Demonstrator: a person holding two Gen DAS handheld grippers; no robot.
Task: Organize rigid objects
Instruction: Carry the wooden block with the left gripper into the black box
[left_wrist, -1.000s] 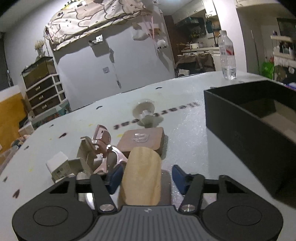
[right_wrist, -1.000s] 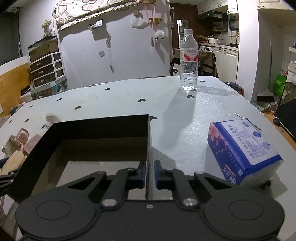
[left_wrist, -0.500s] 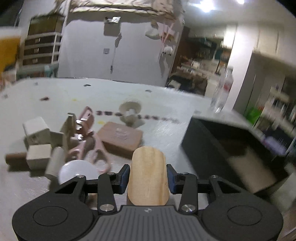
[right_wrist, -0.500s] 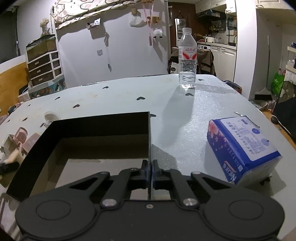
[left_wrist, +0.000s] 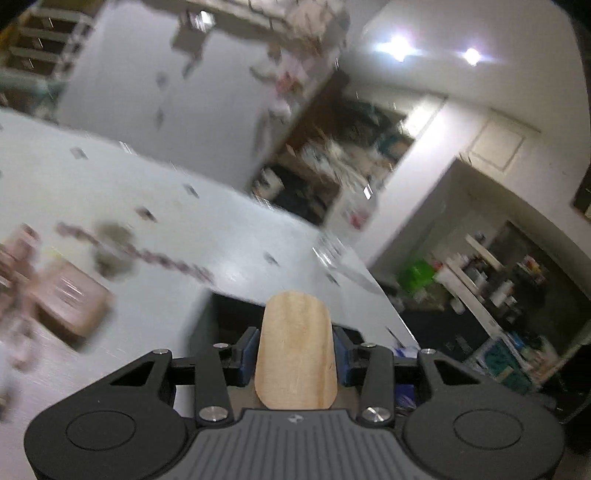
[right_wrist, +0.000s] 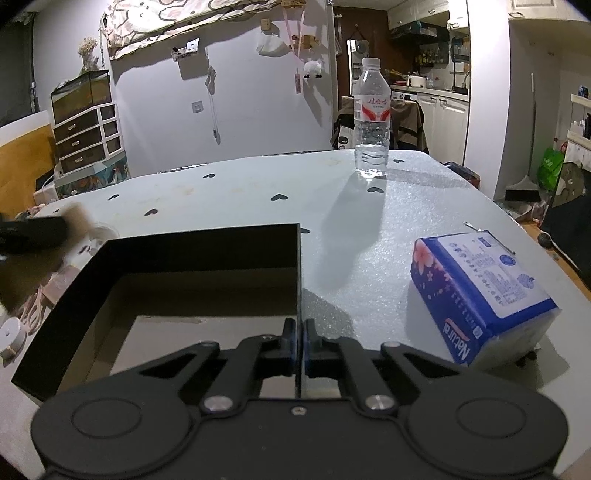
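Note:
My left gripper (left_wrist: 295, 350) is shut on a rounded pale wooden block (left_wrist: 295, 347) and holds it in the air, tilted, over the near corner of the black box (left_wrist: 229, 310). The view is motion-blurred. In the right wrist view my right gripper (right_wrist: 300, 343) is shut on the right wall of the open black box (right_wrist: 298, 280), which stands on the white table (right_wrist: 362, 236). The left gripper with the block appears there as a dark blur (right_wrist: 33, 232) at the box's left. Pink and white small objects (left_wrist: 62, 295) lie on the table left of the box.
A water bottle (right_wrist: 371, 122) stands at the table's far side. A blue tissue pack (right_wrist: 480, 291) lies right of the box. A white disc (right_wrist: 11, 334) and pink scissors (right_wrist: 35, 310) lie left of the box. The table's right edge drops to the floor.
My left gripper closed on the wooden block, lifted it off the table and swung right toward the black box. My right gripper closed on the box wall and stays there.

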